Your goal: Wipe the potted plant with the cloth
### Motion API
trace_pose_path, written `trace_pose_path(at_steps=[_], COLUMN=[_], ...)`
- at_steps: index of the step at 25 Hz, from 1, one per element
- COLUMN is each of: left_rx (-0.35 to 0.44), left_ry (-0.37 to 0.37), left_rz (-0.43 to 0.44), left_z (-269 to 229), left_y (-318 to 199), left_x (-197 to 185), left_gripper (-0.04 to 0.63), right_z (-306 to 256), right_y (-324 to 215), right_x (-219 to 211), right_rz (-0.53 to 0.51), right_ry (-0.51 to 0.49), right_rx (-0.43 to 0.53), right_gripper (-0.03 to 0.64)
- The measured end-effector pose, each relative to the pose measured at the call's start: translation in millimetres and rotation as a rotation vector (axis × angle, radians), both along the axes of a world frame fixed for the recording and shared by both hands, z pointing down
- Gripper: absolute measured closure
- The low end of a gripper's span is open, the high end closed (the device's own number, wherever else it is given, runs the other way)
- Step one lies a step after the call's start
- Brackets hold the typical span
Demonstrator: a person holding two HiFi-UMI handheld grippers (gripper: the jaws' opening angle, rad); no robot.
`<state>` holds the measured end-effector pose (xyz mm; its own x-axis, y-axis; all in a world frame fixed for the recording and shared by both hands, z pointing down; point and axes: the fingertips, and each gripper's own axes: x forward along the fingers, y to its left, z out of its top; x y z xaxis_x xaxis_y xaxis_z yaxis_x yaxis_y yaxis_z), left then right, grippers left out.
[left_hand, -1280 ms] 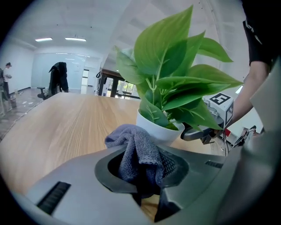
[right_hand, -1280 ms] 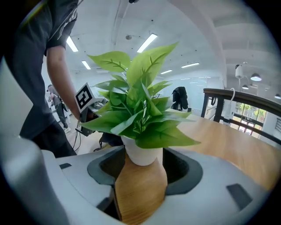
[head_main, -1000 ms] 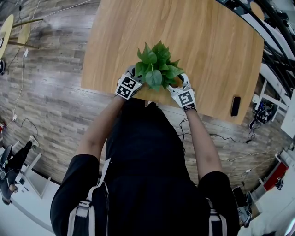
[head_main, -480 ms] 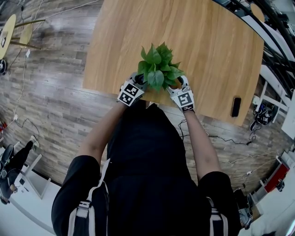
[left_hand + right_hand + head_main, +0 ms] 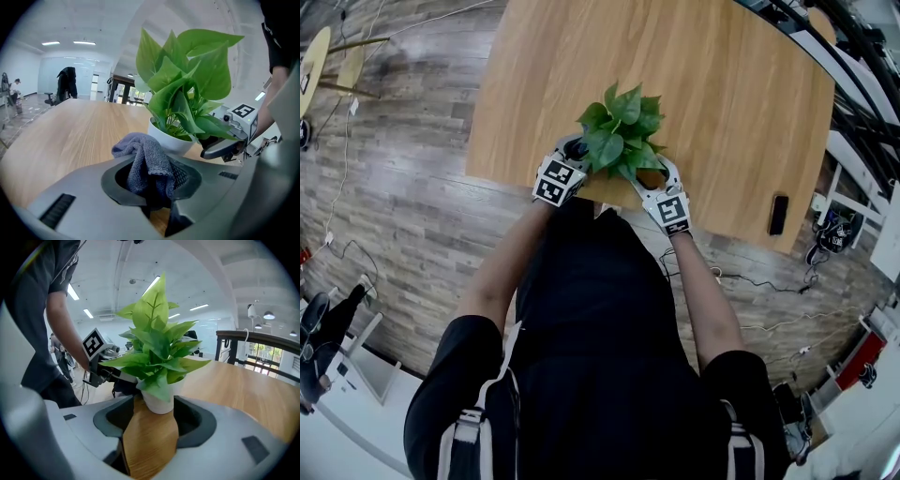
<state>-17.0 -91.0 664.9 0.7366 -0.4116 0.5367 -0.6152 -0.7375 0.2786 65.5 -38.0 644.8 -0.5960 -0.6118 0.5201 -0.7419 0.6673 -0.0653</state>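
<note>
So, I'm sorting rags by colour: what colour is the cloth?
Greyish blue; the cloth shows best in the left gripper view.

Black short-sleeved top (image 5: 600,319), seemingly white shoulder straps (image 5: 467,424).

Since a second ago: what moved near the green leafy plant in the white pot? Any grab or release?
The left gripper dipped toward the person, then came back beside the green leafy plant in its white pot; the right gripper drew slightly toward the person. No visible grab or release: crumpled grey cloth clamped in the left jaws, right jaws apart around the pot. Pot's spot on the wooden table unchanged.
</note>
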Motion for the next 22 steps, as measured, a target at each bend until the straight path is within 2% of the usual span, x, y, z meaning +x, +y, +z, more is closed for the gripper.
trace_pose_path(at_steps=[4, 7, 14, 18, 22], left_rx=[0.009, -0.016, -0.002, -0.012, -0.010], left_ry=[-0.026, -0.003, -0.025, -0.013, -0.022], left_rz=[0.056, 0.084, 0.176, 0.126, 0.085], left_z=[3.7, 0.0, 2.9, 3.6, 5.2], left_y=[1.3, 3.6, 27.3, 24.4, 13.0], left_x=[1.9, 9.1, 13.7, 12.2, 2.2], left_gripper=[0.480, 0.480, 0.480, 0.480, 0.480], right_z=[-6.7, -9.6, -7.6, -9.9, -8.3], right_y=[-21.7, -32.1, -36.2, -29.4, -6.4], right_x=[1.3, 0.0, -1.7, -5.3, -17.9], right_rz=[-0.042, -0.074, -0.045, -0.047, -0.091], right_ry=[0.051, 0.051, 0.047, 0.033, 0.013], right_rx=[0.076, 0.076, 0.066, 0.065, 0.049], right_gripper=[0.367, 0.367, 0.367, 0.367, 0.367])
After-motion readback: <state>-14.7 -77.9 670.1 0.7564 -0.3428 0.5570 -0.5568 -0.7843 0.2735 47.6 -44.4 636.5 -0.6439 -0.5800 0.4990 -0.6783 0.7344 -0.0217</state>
